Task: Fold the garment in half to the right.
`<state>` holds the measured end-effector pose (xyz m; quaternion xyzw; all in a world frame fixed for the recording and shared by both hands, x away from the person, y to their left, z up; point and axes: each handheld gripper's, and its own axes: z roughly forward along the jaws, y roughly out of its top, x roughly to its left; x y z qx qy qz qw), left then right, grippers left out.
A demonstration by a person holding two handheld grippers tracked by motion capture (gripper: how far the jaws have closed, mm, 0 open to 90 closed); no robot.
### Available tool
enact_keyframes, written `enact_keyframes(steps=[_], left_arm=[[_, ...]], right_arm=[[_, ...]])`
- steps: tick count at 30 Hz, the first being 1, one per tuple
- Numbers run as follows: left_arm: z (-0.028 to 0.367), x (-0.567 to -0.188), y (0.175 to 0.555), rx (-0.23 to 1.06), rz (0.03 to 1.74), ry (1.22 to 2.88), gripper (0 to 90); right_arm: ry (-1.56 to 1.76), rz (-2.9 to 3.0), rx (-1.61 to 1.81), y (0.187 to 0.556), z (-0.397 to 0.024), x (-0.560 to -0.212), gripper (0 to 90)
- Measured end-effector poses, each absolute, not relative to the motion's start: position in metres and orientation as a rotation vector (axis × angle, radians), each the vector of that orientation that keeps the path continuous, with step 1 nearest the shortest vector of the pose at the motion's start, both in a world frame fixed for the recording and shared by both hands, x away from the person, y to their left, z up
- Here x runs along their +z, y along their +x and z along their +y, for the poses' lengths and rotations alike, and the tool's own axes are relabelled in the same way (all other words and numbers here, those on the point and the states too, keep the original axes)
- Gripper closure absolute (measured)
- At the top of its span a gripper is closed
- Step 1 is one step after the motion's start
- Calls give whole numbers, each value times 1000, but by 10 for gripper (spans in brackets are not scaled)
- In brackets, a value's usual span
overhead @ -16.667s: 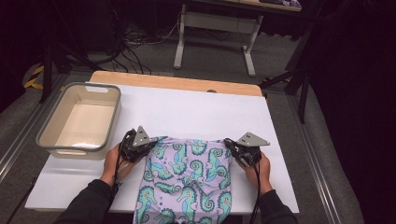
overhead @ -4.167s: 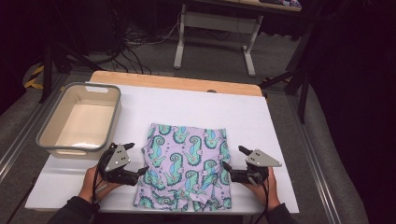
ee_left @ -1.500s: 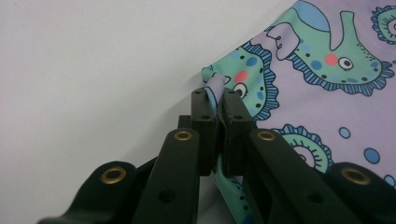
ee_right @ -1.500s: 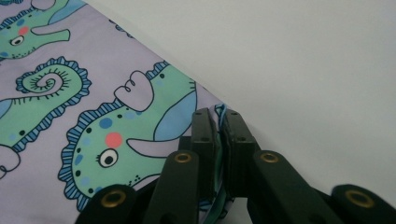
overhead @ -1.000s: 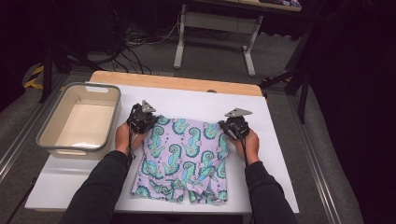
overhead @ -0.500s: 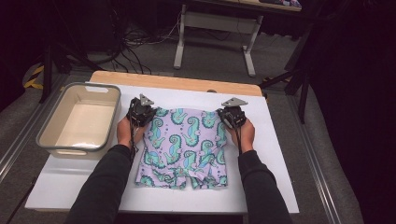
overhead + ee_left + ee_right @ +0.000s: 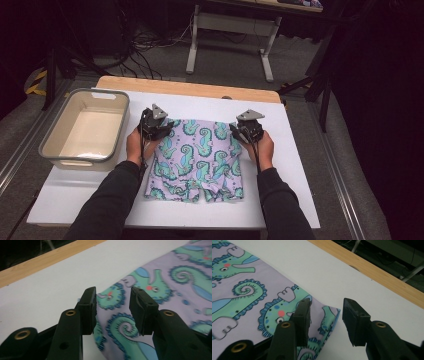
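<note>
At centre frame, the lilac seahorse-print cloth shorts (image 7: 197, 160) lie flat on the white table (image 7: 300, 170). The left gripper (image 7: 161, 129) and right gripper (image 7: 240, 131) sit at its 2 upper corners. Both have just been opening, jaws spread, the cloth's corners lying loose between them.

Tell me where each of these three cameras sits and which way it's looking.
High view: above the person's side, looking forward and down at the table; forearms, both hands show.
Left gripper view: rides the left gripper, facing the shorts.
Right gripper view: rides the right gripper, open at their corner.
All three share the shorts.
</note>
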<state>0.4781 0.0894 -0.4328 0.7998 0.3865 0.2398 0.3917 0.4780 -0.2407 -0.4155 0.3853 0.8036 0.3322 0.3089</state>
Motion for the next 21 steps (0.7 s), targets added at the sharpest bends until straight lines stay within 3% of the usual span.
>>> enact_keyframes(steps=[8, 17, 21], left_arm=[[90, -436, 421, 544, 817, 2037, 535], [99, -440, 364, 547, 661, 2084, 479], [108, -442, 331, 460, 575, 2098, 478]], right_arm=[[938, 2207, 1011, 423, -246, -419, 621], [901, 2320, 1102, 382, -245, -426, 596], [878, 2405, 1103, 362, -236, -433, 577]])
